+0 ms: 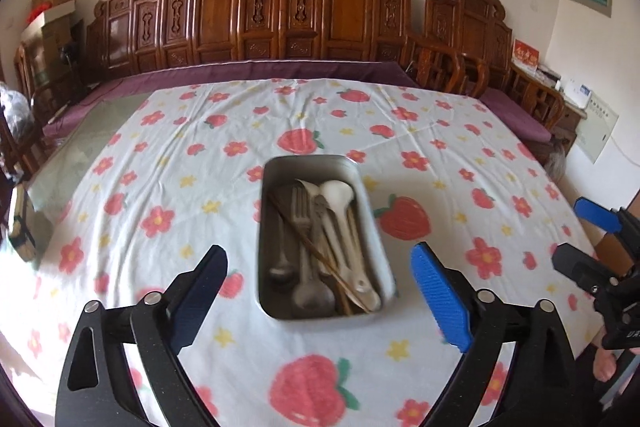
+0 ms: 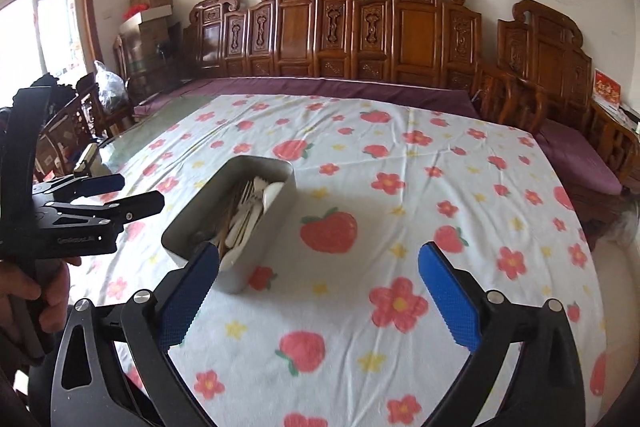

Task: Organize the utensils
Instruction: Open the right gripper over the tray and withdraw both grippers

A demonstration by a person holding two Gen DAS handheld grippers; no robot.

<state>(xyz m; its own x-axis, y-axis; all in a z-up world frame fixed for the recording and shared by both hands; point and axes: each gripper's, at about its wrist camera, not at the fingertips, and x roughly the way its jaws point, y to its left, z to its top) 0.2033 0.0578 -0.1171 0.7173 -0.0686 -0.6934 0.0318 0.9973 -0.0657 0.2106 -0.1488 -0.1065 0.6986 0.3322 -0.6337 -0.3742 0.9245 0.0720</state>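
A rectangular metal tin (image 1: 268, 227) stands on the flowered tablecloth (image 1: 160, 163). In it lie a metal fork (image 1: 301, 211), metal spoons (image 1: 310, 297), white spoons (image 1: 338, 193) and brown chopsticks (image 1: 316, 251). My left gripper (image 1: 320, 259) is open and empty, its fingers either side of the tin's near end and above it. My right gripper (image 2: 318, 259) is open and empty, to the right of the tin (image 2: 256, 239), its left finger (image 2: 192, 291) in front of the tin's near corner. Each gripper also shows in the other's view, the right one (image 1: 580, 231) and the left one (image 2: 140, 193).
A carved wooden bench with a purple cushion (image 1: 280, 69) runs along the table's far side. Wooden chairs (image 1: 448, 67) stand at the right. Stacked cardboard boxes (image 2: 154, 11) are in the back left corner. A bare glass strip of table (image 1: 80, 147) shows at the left.
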